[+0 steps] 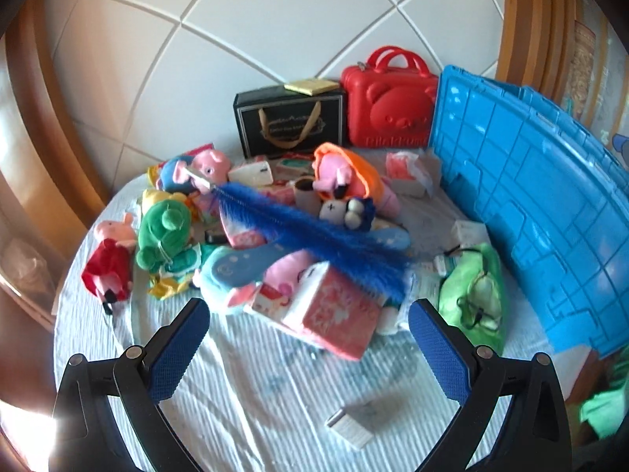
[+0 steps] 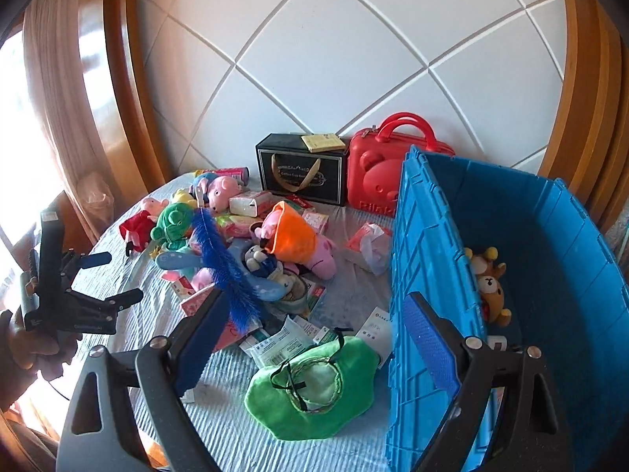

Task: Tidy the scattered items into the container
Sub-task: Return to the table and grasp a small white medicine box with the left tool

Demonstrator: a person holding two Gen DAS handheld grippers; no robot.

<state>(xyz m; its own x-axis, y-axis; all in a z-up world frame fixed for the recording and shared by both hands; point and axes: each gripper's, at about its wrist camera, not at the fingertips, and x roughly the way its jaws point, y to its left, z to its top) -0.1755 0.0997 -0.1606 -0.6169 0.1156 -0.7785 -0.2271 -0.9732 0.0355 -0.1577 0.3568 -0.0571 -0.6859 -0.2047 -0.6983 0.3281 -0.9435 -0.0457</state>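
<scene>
Item: 2 hand-held grippers over a toy-strewn cloth.

Left gripper: jaws wide apart, nothing between; lower centre of its view, facing the pink box.

Right gripper: jaws wide apart, empty; lower centre, above the green plush.

Blue crate: right of frame, holding 1 brown bear plush.

Blue feather wand: centre, across the pile.

Step, judged: approach before a pick. Next: lower onto 1 item, close, carry right into the crate.

Blue crate: one. Bear plush inside it: one. Red bear case: one. Black gift box: one. Blue feather wand: one. Green pouch: one. Pink pig plushes: several, count uncertain.
</scene>
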